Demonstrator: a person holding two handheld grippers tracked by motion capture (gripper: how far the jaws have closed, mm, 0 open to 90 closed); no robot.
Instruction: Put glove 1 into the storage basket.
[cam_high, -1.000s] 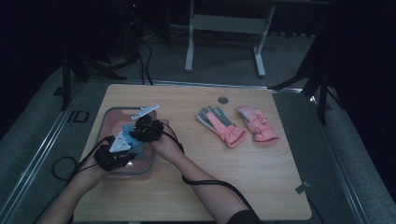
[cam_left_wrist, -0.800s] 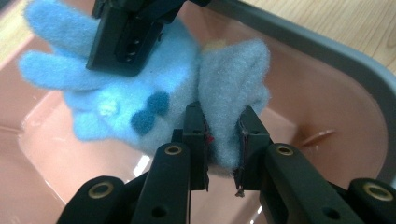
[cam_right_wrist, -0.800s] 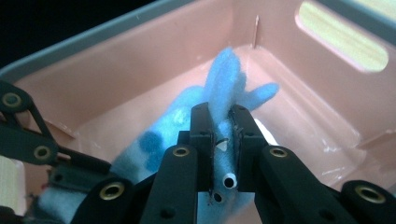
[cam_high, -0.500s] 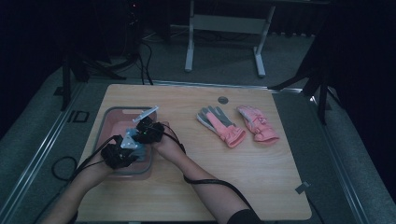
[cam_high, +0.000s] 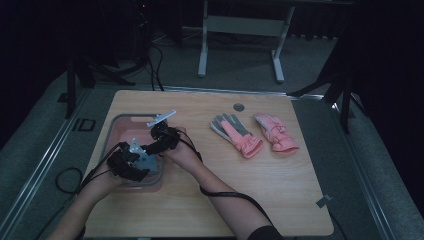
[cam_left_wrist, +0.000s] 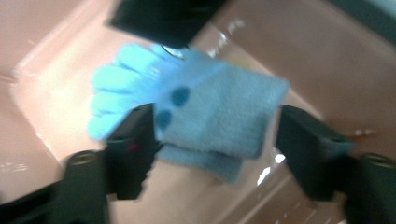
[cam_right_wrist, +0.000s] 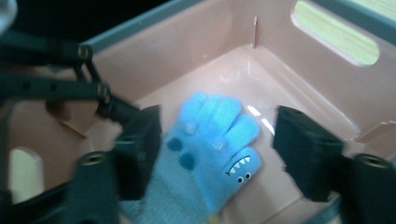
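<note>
A light blue knitted glove (cam_right_wrist: 210, 154) with dark dots and a toothy monster face lies on the floor of a pink bin (cam_high: 112, 131). My right gripper (cam_right_wrist: 217, 116) hangs open over its fingers, and the jaws have just been opening. From the other side my left gripper (cam_left_wrist: 215, 114) stands open around the glove's (cam_left_wrist: 196, 93) cuff, its jaws also just opened and the pads off the cloth. A second blue layer shows beneath the cuff. From above, the left gripper (cam_high: 142, 159) and right gripper (cam_high: 156, 145) meet inside the bin.
Two pink gloves (cam_high: 239, 134) (cam_high: 276, 133) lie palm up on the wooden table (cam_high: 280, 200) right of the bin. A round grommet (cam_high: 238, 107) sits near the far edge. The bin wall (cam_right_wrist: 187, 56) has a handle cut-out (cam_right_wrist: 336, 32). Cables trail off the left side.
Both hands have stayed at the bin. The pale blue patch that showed raised between the grippers a second ago sits lower inside the bin now.
</note>
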